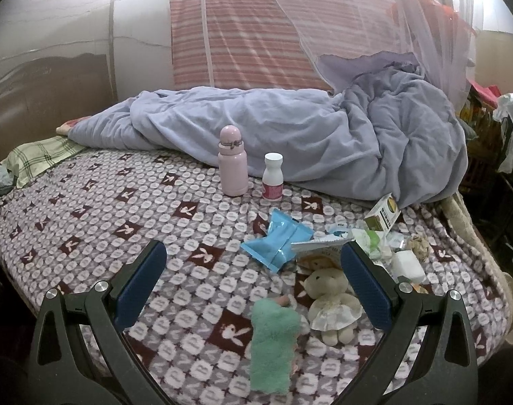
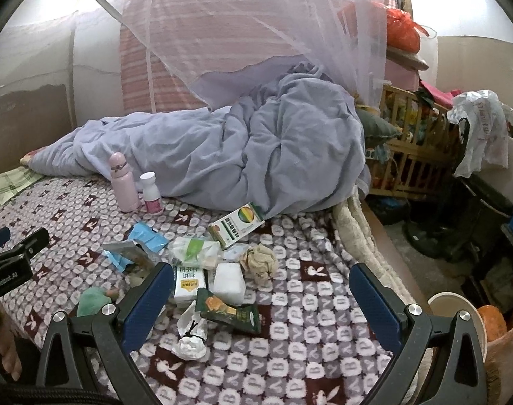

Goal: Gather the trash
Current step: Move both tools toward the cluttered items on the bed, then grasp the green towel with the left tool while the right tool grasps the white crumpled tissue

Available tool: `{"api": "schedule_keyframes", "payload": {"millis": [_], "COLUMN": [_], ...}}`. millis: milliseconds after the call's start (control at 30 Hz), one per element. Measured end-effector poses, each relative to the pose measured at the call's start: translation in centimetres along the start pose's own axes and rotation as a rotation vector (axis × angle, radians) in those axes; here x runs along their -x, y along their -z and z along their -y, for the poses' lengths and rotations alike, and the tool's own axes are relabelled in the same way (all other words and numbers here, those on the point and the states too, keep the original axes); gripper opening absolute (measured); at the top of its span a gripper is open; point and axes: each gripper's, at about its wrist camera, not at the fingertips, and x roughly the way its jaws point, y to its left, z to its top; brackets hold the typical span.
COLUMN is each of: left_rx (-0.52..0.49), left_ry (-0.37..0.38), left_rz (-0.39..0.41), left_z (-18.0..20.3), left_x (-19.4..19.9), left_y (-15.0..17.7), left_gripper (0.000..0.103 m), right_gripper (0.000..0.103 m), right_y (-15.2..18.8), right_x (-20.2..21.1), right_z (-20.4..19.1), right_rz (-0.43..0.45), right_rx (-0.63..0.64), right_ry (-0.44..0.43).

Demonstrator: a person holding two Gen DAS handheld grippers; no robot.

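Trash lies scattered on the patterned bedspread [image 2: 300, 347]: a blue wrapper [image 1: 278, 239] [image 2: 145, 236], a green and white medicine box [image 2: 237, 224] [image 1: 383, 217], a crumpled brown paper ball [image 2: 259, 258], a dark green snack packet [image 2: 231, 310], a white tissue pack [image 2: 188, 283] and a crumpled white wrapper [image 2: 190, 334]. My left gripper [image 1: 253, 270] is open above the bedspread, just left of the pile, with nothing between its fingers. My right gripper [image 2: 261, 292] is open over the pile, the snack packet and tissue pack lying between its fingers.
A pink flask [image 1: 232, 162] and a white pill bottle [image 1: 272, 177] stand near a rumpled lilac duvet [image 1: 290, 135]. A plush doll [image 1: 334, 302] and green cloth [image 1: 273, 341] lie close by. Right of the bed are a wooden crib [image 2: 411, 141] and clutter.
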Motion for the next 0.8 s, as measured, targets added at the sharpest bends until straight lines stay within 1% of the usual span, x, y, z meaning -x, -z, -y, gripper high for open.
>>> {"api": "schedule_keyframes", "payload": {"millis": [100,267,367,567,700,800], "left_rx": [-0.019,-0.013,-0.01,0.001,0.0,-0.005], "left_ry": [-0.01,-0.001,-0.005,-0.008,-0.011,-0.012], "left_rz": [0.006,-0.007,-0.014,-0.033,-0.045,-0.054], "left_z": [0.1,0.4,0.5,0.3,0.1,-0.2], "left_x": [0.0,-0.4,-0.6,-1.1,-1.4,-1.6], "left_y": [0.2,0.5,0.5,0.7,0.8,0.7], "left_gripper": [0.102,0.102,0.102,0.102,0.102,0.102], "right_gripper": [0.103,0.103,0.103,0.103,0.103,0.103], "right_y": [0.1,0.4,0.5,1.0,1.3,1.4], "right_x": [-0.3,-0.6,-1.0,-1.6,-1.7,-1.9], "right_z": [-0.1,-0.3,-0.3,-0.8,-0.9,-1.4], "right_rz": [-0.016,-0.031,-0.057,-0.09,-0.103,-0.125], "right_rx": [0.004,0.013,0.008,0.021,0.025,0.067], "right_ry": [-0.001,-0.005,-0.054,-0.065,-0.097,-0.075]}}
